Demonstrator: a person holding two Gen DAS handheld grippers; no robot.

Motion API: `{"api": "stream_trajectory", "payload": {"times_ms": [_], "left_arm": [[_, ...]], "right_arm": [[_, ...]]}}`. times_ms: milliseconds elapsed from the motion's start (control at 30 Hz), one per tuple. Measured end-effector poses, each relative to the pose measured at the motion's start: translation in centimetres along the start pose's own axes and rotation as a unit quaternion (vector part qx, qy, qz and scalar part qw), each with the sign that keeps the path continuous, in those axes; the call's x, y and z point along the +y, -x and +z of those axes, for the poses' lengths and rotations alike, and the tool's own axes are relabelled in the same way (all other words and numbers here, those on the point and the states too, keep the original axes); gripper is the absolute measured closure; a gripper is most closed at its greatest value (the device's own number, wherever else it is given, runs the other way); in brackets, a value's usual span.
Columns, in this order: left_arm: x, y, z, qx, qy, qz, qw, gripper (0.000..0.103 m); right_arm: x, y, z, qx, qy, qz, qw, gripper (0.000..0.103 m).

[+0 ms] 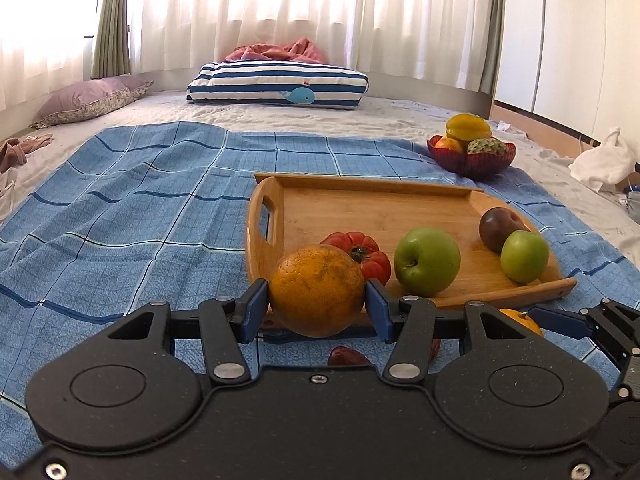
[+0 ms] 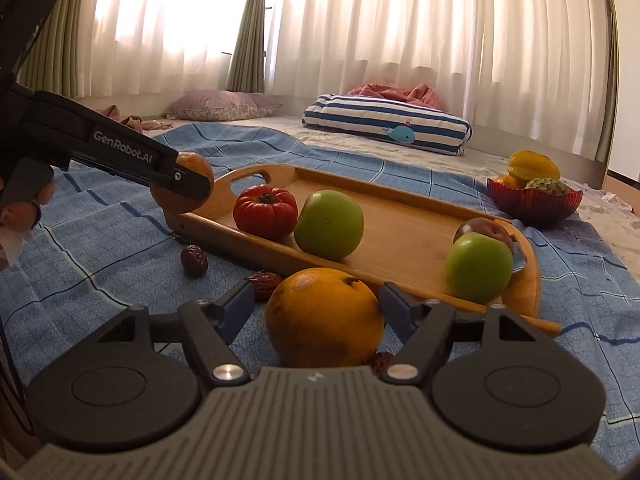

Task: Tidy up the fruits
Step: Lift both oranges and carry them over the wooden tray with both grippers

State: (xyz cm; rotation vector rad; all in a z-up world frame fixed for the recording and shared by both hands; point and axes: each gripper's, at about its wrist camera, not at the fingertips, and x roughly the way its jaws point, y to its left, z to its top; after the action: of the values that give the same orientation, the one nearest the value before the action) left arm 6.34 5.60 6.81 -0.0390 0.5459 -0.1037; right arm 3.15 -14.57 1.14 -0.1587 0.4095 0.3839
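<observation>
**Two oranges at the tray's near edge**

We take the wooden tray [image 1: 384,208] as our landmark. Our left gripper [image 1: 316,300] pinches an orange [image 1: 316,290] tight between both pads at the tray's near handle-end corner. Our right gripper [image 2: 318,306] stands wider than a second orange [image 2: 324,318] lying between its fingers just before the tray's near rim. A tomato [image 2: 266,211], two green apples and a dark fruit sit inside the tray.

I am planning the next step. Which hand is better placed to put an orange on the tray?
Left. The left gripper is shut on the held orange, close to the tray edge. The right gripper is open around the other orange, which seems to lie on the cloth.
</observation>
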Motion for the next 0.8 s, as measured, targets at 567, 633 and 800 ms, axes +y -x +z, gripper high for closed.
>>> {"api": "stream_trajectory", "payload": {"times_ms": [567,633,800], "left_arm": [[-0.3,0.3,0.6,-0.007,-0.009,-0.007,0.9999,0.052],[-0.4,0.4,1.0,-0.009,-0.013,-0.009,0.9998,0.052],[-0.5,-0.1,2.8,-0.018,-0.021,-0.014,0.9995,0.052]], "right_arm": [[-2.1,-0.3,-0.1,0.017,-0.077,0.023,0.997,0.035],[-2.7,0.0,0.1,0.009,-0.094,0.022,0.995,0.035],[-4.7,0.3,1.7,-0.009,-0.125,0.022,0.992,0.035]]}}
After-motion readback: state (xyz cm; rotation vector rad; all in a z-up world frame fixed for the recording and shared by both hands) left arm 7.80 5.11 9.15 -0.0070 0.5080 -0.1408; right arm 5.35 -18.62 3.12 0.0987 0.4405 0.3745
